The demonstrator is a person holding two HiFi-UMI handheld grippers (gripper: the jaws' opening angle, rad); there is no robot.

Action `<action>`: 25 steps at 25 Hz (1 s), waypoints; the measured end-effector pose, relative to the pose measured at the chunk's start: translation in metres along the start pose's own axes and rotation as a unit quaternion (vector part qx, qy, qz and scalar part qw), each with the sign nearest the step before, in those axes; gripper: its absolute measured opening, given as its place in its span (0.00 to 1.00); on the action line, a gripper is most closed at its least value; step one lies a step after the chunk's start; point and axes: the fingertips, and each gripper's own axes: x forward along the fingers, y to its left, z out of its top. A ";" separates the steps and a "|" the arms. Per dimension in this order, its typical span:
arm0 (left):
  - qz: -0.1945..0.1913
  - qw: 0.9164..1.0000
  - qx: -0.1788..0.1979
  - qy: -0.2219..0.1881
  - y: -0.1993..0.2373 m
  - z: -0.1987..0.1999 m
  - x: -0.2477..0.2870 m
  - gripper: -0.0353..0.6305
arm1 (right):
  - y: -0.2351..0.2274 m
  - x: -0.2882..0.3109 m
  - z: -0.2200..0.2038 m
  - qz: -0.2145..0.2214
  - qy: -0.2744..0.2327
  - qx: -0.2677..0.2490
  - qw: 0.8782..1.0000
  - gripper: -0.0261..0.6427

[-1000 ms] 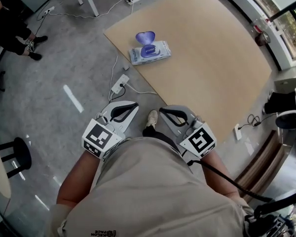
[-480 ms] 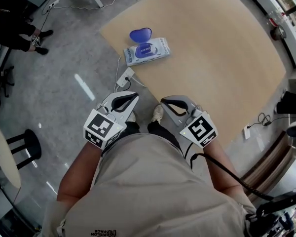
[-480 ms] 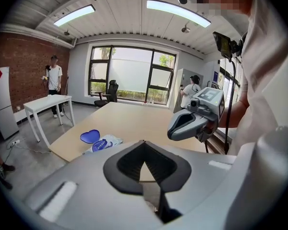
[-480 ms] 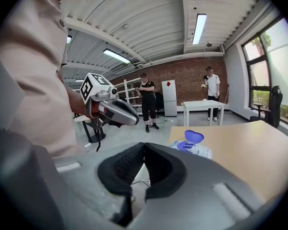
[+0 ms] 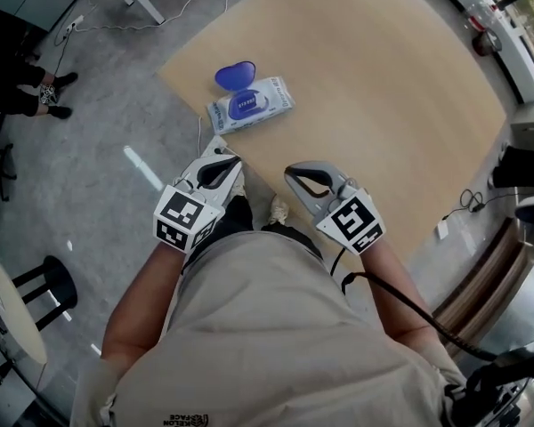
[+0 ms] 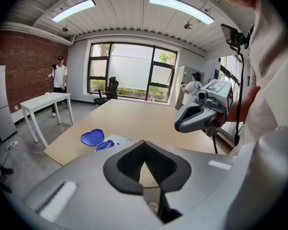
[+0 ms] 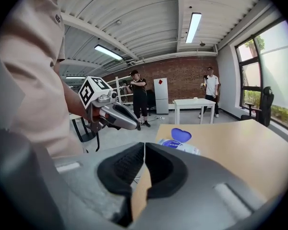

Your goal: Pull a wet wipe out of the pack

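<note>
Pack: the wet wipe pack (image 5: 249, 105) lies flat near a corner of the table (image 5: 383, 96) with its blue lid (image 5: 235, 75) flipped open. It is too small to tell whether a wipe sticks out.
Head view only: the left gripper (image 5: 215, 154) and right gripper (image 5: 294, 173) sit close to the person's body at the table's near edge, well apart from the pack.
Gripper views only: the jaw tips up close, and people standing across the room.
Left gripper: jaws closed tip to tip, nothing between them.
Right gripper: jaws pressed together, empty.

Matt pale wood table (image 5: 383, 87), glossy plastic wipe pack (image 5: 249, 105), smooth shiny grey floor (image 5: 116, 123).
</note>
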 end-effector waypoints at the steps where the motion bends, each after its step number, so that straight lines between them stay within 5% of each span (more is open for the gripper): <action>1: -0.004 1.000 0.000 0.001 0.005 -0.001 0.004 0.06 | -0.005 0.004 0.000 -0.006 0.005 0.003 1.000 0.06; 25: -0.043 0.996 0.006 0.077 0.134 -0.086 0.099 0.06 | -0.108 0.138 -0.043 -0.058 0.145 0.063 0.986 0.07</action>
